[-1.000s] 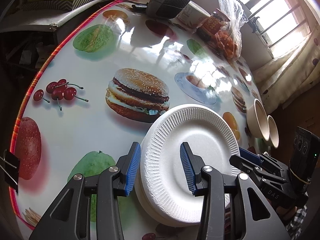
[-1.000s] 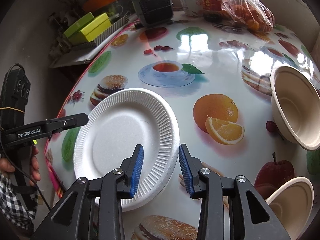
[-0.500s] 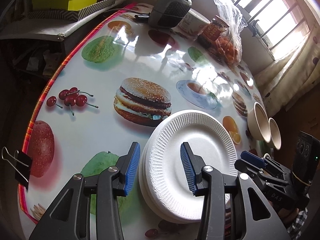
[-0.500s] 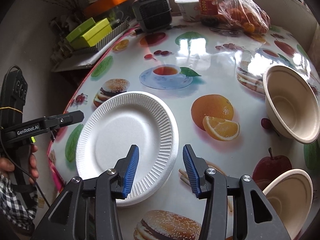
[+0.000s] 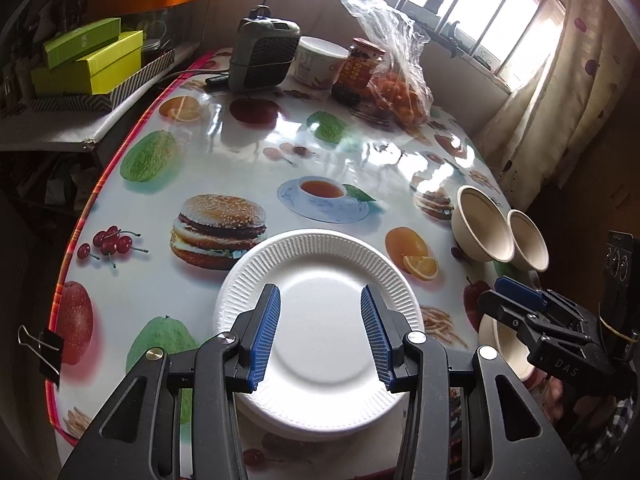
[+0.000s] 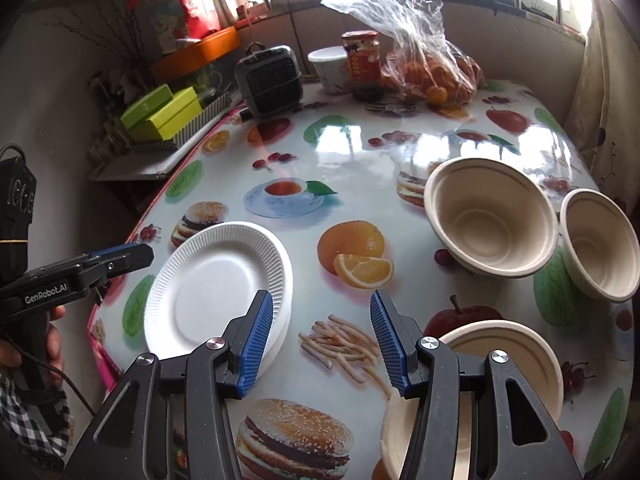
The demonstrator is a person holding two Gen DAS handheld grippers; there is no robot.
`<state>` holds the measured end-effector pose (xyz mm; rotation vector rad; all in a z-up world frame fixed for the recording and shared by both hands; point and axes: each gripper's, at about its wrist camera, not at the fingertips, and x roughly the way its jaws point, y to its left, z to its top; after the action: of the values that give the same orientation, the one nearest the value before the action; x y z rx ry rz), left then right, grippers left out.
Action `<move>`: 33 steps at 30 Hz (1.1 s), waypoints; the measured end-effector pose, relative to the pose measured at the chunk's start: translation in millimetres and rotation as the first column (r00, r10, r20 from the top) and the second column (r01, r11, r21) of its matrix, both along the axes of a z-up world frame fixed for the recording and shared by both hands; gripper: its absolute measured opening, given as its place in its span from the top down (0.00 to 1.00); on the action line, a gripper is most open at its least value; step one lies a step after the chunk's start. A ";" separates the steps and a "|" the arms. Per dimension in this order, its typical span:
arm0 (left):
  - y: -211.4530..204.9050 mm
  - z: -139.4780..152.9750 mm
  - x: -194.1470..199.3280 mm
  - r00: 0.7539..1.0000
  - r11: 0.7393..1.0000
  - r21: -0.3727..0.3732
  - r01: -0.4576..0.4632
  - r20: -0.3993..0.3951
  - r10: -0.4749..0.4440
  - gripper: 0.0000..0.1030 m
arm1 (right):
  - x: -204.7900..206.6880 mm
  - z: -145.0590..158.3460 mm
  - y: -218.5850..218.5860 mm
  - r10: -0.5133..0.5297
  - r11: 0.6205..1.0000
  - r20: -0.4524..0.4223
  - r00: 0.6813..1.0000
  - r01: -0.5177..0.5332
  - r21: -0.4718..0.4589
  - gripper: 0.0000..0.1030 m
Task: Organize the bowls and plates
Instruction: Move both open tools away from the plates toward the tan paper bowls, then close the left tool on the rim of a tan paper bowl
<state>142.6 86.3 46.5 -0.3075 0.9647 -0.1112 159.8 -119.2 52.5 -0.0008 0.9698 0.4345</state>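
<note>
I see a round table [image 5: 248, 152] under a glossy food-print cloth, with a barred window [image 5: 460, 4] and curtain [image 5: 552, 92] behind its far edge. Along that far edge stand a small grey heater [image 5: 262, 54], a white tub [image 5: 320, 62], a jar [image 5: 358, 70] and a clear bag of oranges [image 5: 400, 92]. My stack of white plates [image 5: 320, 320] sits at the near edge. Two beige bowls [image 6: 490, 224] stand touching near the right edge, and a third bowl [image 6: 504, 364] lies at the near right edge. My left gripper [image 5: 320, 338] hangs wide open above the plates, gripping nothing. My right gripper [image 6: 322, 342] is also wide and empty, between plates and the third bowl.
</note>
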 end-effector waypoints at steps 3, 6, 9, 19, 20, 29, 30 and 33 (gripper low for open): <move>-17.8 4.1 0.4 0.999 0.999 0.008 0.041 0.020 -0.041 0.58 | -4.5 3.8 -15.3 -0.036 0.999 0.029 0.999 0.037 -0.016 0.48; -37.9 8.7 1.0 0.994 0.996 0.033 0.088 0.057 -0.090 0.58 | -7.6 6.1 -30.5 -0.060 0.998 0.038 0.997 0.060 -0.005 0.48; -59.7 9.1 2.4 0.987 0.989 0.067 0.131 0.082 -0.137 0.58 | -10.7 7.3 -44.7 -0.091 0.996 0.044 0.995 0.091 0.001 0.46; -121.2 -3.9 15.8 0.966 0.967 0.036 0.254 0.045 -0.255 0.58 | -20.0 11.6 -87.0 -0.174 0.984 0.098 0.980 0.177 -0.018 0.45; -126.6 -4.7 16.9 0.964 0.965 0.040 0.261 0.045 -0.263 0.58 | -20.8 11.7 -91.4 -0.181 0.983 0.103 0.978 0.184 -0.021 0.44; -158.9 -22.2 29.5 0.950 0.950 -0.021 0.312 -0.014 -0.312 0.58 | -30.8 7.3 -128.8 -0.250 0.967 0.128 0.960 0.255 -0.024 0.42; -162.1 -23.9 30.5 0.947 0.947 -0.023 0.319 -0.018 -0.320 0.58 | -32.0 5.7 -132.7 -0.256 0.965 0.126 0.958 0.261 -0.024 0.42; -171.4 -27.2 33.4 0.938 0.938 -0.036 0.345 -0.024 -0.346 0.58 | -33.9 1.6 -143.2 -0.272 0.961 0.127 0.954 0.277 -0.024 0.42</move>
<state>176.0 -85.1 19.3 -0.1657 1.0410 -0.4455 125.9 -262.4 54.2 0.0687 0.8422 0.1560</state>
